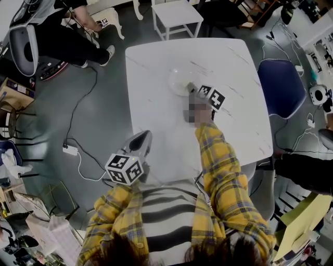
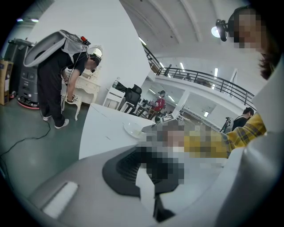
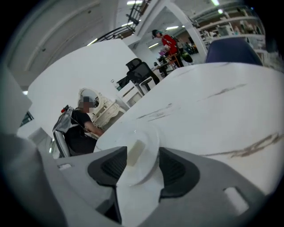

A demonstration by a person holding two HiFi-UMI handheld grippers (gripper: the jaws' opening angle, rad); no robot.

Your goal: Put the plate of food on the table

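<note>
A clear round plate (image 1: 180,80) lies on the white marble-look table (image 1: 234,67), toward its far middle. In the right gripper view the plate (image 3: 150,135) carries a pale block of food (image 3: 135,151) and sits flat between the two dark pads. My right gripper (image 1: 191,89) is at the plate's near rim, its jaws open and standing off the rim on both sides (image 3: 143,156). My left gripper (image 1: 145,136) hovers at the table's near left edge with a narrow gap and nothing between its jaws. The left gripper view shows the plate (image 2: 132,130) farther along the table.
A blue chair (image 1: 281,85) stands at the table's right side and a white stool (image 1: 178,15) beyond its far edge. A person in black (image 1: 62,36) bends over at the far left. A power strip (image 1: 70,149) and cables lie on the floor to the left.
</note>
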